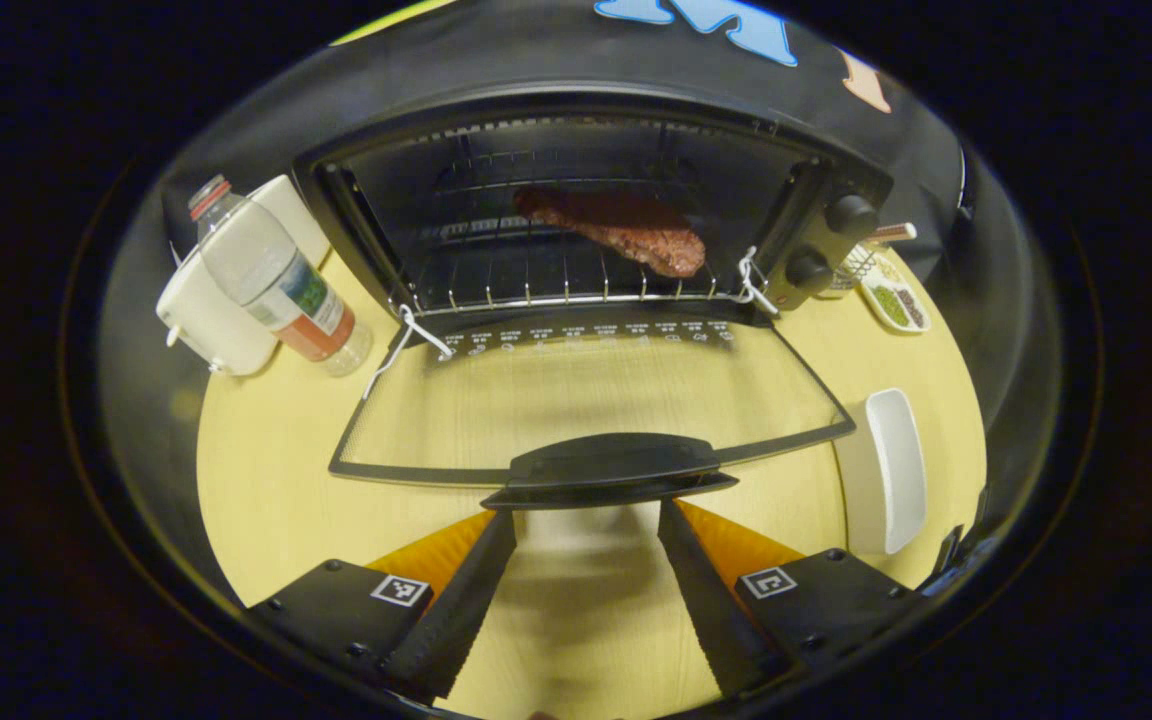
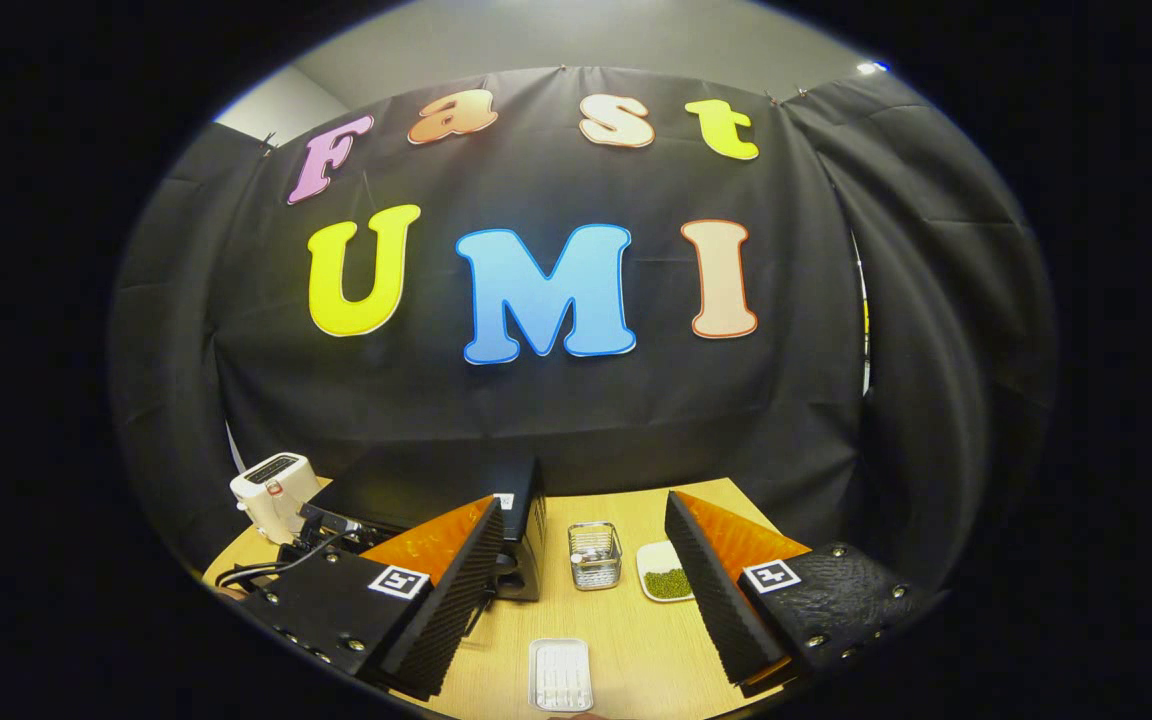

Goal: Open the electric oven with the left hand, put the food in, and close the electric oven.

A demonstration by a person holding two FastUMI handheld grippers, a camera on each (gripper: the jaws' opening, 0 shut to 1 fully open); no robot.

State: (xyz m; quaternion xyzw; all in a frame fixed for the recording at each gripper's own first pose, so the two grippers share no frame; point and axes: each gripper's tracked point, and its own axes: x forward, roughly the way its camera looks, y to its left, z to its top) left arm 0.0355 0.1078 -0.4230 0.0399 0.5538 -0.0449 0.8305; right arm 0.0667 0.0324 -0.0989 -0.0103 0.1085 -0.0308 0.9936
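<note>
The left gripper [image 1: 586,560] has its jaws spread wide and holds nothing; bare tabletop [image 1: 266,490] shows through the gap between them. Just ahead of the jaws, and centred on that gap, is the dark handle [image 1: 611,468] of the oven door [image 1: 586,400], with the tips of both fingers just short of it on either side; I cannot tell whether they touch it. The door lies folded all the way down, flat over the tabletop, its glass facing up. Beyond the door stands the electric oven [image 1: 586,200] with its mouth open towards the jaws. The food [image 1: 626,232], a reddish-brown slab of meat, lies on the wire rack [image 1: 536,285] inside, a little to the right of the jaws' centre line and well ahead of them. Two knobs [image 1: 829,242] sit on the oven's right side. Left of the oven are a plastic bottle [image 1: 276,280] and a white appliance [image 1: 211,315]; to the right of the jaws lies a white dish [image 1: 891,465], and farther ahead on that side a small plate of green bits [image 1: 894,300].

The right gripper [image 2: 581,600] is likewise wide open and empty, raised well above the tabletop. Between and below its jaws lies a small metal tray [image 2: 560,674]; ahead stand a wire basket [image 2: 595,555] and the plate of green bits, with the oven off to the left.
</note>
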